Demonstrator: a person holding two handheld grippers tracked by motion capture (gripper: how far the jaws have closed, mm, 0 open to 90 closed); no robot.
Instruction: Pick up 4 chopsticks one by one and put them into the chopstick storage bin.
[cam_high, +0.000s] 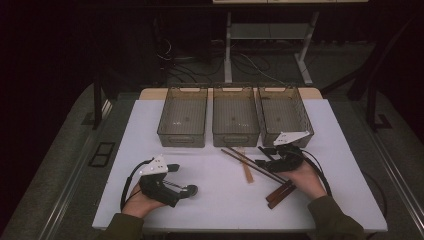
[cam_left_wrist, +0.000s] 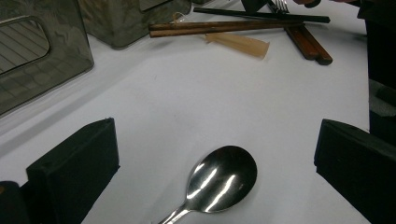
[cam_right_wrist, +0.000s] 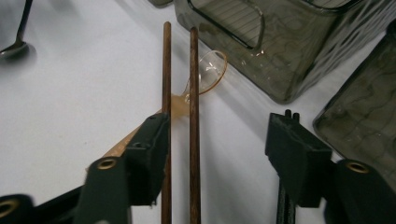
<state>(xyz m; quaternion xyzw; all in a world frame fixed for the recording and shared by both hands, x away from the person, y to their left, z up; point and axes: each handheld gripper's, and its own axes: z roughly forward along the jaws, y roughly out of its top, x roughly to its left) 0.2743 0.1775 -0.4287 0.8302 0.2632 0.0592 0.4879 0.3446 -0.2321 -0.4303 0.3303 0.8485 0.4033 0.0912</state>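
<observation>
We rest the left gripper (cam_high: 181, 179) on the white surface (cam_left_wrist: 196, 98), jaws wide apart around the metal spoon (cam_left_wrist: 223, 179) without touching it. The right gripper (cam_right_wrist: 215, 154) stands half apart over the brown chopsticks (cam_right_wrist: 194, 116); nothing is clamped. Step in hand: grasping the pair. Next we judge closing squarely, then carrying to the clear bins (cam_high: 235, 116) beyond.

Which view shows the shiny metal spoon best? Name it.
Left gripper view: the shiny metal spoon has its bowl large and sharp between that gripper's open jaws. The high view gives a small dark shape; the right gripper view, a distant piece.
</observation>
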